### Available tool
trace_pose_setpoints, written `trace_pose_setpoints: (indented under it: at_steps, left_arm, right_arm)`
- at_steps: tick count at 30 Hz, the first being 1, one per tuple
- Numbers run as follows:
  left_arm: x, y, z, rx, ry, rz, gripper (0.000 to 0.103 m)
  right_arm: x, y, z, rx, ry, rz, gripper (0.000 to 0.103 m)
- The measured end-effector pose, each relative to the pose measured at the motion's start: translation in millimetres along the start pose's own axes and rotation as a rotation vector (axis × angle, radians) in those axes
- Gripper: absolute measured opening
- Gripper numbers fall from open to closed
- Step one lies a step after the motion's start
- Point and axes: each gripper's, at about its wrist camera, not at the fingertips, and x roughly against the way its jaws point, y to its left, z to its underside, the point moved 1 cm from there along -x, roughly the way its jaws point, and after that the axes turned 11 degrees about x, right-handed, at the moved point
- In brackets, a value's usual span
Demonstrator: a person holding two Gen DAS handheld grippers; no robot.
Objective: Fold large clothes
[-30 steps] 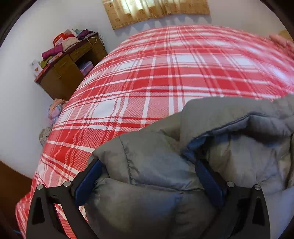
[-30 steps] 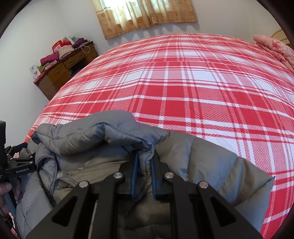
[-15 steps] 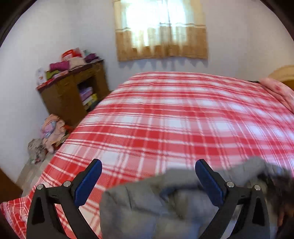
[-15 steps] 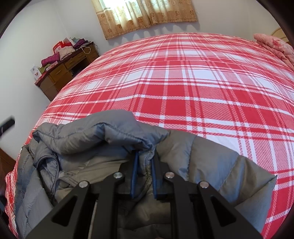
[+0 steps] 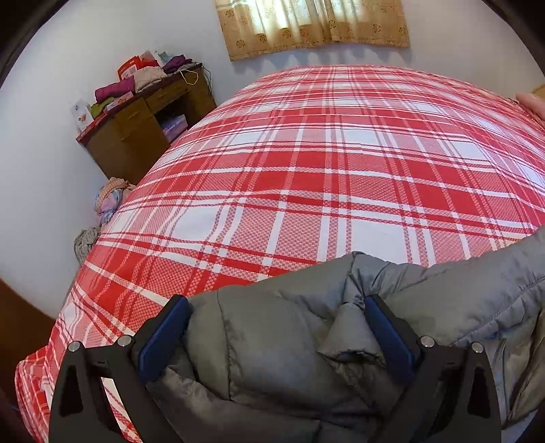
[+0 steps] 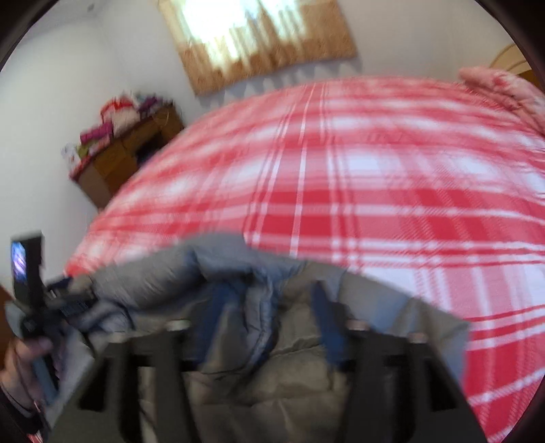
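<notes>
A grey puffer jacket [image 5: 289, 344] lies bunched at the near edge of a bed with a red and white plaid cover [image 5: 340, 170]. My left gripper [image 5: 277, 334] is open, its blue-padded fingers [image 5: 163, 337] standing either side of a fold of the jacket. In the blurred right wrist view the jacket [image 6: 259, 340] fills the foreground and my right gripper [image 6: 269, 317] is open around its blue-lined edge. The left gripper also shows in the right wrist view [image 6: 34, 300], held in a hand at the far left.
A brown wooden desk [image 5: 143, 126] piled with clothes and boxes stands against the wall left of the bed. A heap of clothes [image 5: 105, 208] lies on the floor beside it. A pink quilt [image 6: 500, 88] sits at the bed's far right. A curtained window [image 5: 313, 24] is behind.
My right gripper has opened and let go of the jacket fold, and its view has swung. My left gripper lifted off the jacket, then came back down over it.
</notes>
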Motion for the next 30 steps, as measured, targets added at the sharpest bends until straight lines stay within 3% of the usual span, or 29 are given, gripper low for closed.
trace_pose_setpoints:
  at_steps: [4, 7, 9, 12, 16, 18, 30]
  left_arm:
    - [31.4, 6.5, -24.5, 0.072, -0.079, 0.062, 0.102]
    - [57.2, -1.9, -45.5, 0.1, -0.137, 0.145, 0.102]
    - [59.2, -17.5, -52.0, 0.093, -0.118, 0.206, 0.102]
    - [40.2, -40.6, -41.6, 0.068, -0.04, 0.256, 0.102]
    - [11.4, -50.8, -10.9, 0.02, 0.027, 0.23, 0.102]
    - [3.2, -46.7, 1.4, 0.045, 0.052, 0.247, 0.102]
    - [-7.2, -55.4, 13.2, 0.024, 0.034, 0.202, 0.102]
  right_arm:
    - [19.8, 10.5, -42.1, 0.02, -0.037, 0.019, 0.069]
    - [-0.5, 28.8, -68.9, 0.071, 0.007, 0.018, 0.064]
    - [-27.7, 40.3, -76.6, 0.091, 0.064, 0.012, 0.059]
    - [-59.7, 52.2, -65.2, 0.127, 0.136, 0.02, 0.047]
    - [-74.2, 53.7, -27.6, 0.148, 0.212, 0.005, 0.045]
    - [-73.2, 51.6, -10.6, 0.163, 0.218, 0.004, 0.045]
    - [-77.0, 50.6, 8.6, 0.166, 0.193, 0.01, 0.044]
